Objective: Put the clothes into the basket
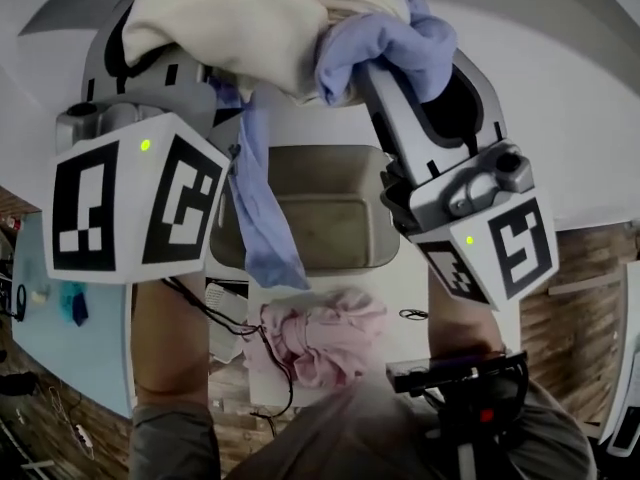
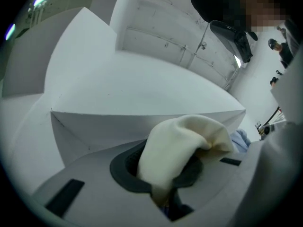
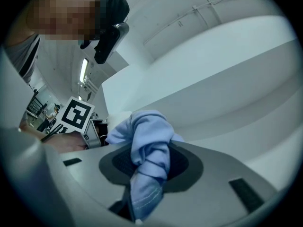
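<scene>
Clamping cream cloth (image 2: 180, 145) in left jaws, blue cloth (image 3: 149, 145) in right jaws, basket (image 1: 340, 155) part-hidden.

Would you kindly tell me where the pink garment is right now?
In the head view, the pink garment lies at bottom centre, just nearer the person than the grey basket.
</scene>
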Tool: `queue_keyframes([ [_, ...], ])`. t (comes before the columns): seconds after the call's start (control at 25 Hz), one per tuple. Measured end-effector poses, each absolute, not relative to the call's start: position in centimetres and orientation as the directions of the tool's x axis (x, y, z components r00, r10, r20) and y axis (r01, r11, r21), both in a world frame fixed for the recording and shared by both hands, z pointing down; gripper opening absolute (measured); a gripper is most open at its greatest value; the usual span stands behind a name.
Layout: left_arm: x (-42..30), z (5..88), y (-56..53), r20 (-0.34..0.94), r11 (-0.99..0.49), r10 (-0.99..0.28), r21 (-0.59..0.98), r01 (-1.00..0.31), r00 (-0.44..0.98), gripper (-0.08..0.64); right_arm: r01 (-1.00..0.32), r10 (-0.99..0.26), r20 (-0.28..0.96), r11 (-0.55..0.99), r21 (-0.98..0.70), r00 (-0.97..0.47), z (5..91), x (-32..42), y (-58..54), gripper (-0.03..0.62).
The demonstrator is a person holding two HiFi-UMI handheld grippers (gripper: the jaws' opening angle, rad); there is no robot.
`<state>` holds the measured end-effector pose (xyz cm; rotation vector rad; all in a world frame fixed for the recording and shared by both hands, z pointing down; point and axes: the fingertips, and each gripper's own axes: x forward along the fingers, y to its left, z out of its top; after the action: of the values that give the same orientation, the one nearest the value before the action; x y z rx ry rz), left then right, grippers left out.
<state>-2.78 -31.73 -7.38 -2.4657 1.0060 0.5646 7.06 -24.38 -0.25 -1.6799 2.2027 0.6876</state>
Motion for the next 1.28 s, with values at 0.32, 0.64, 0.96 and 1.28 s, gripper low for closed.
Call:
queue_keyframes([
  [0.32,-2.8,-2.1,-33.7,-0.452,-0.661,-0.591,-0.205,-0.722,0.668,0.052,-0.956,-0.877,-0.389,0.222,0.194,-0.283,4.2,7.2,-26.4,0.135],
  [0.64,-1.9,13.0,-35.5,-0.193,-0.707,-0.666,-0.148,-0.692,0.721,0.052,-0.940,-0.949,-0.068,0.292,0.177,-0.307,16.1,7.8,-29.1,0.143],
  [0.96,-2.7,25.5,-35.5,0.085,-0.718,-0.695,-0.055,-0.694,0.714,0.053,-0.872,-0.863,0.332,0.455,0.184,-0.380,27.3,6.4,-29.8,0.178],
  [1.28,-3.7,29.0,-35.4,0.227,-0.716,-0.683,-0.024,-0.698,0.694,0.078,-0.840,-0.780,0.469,0.526,0.134,-0.414,30.9,5.6,-30.0,0.226],
])
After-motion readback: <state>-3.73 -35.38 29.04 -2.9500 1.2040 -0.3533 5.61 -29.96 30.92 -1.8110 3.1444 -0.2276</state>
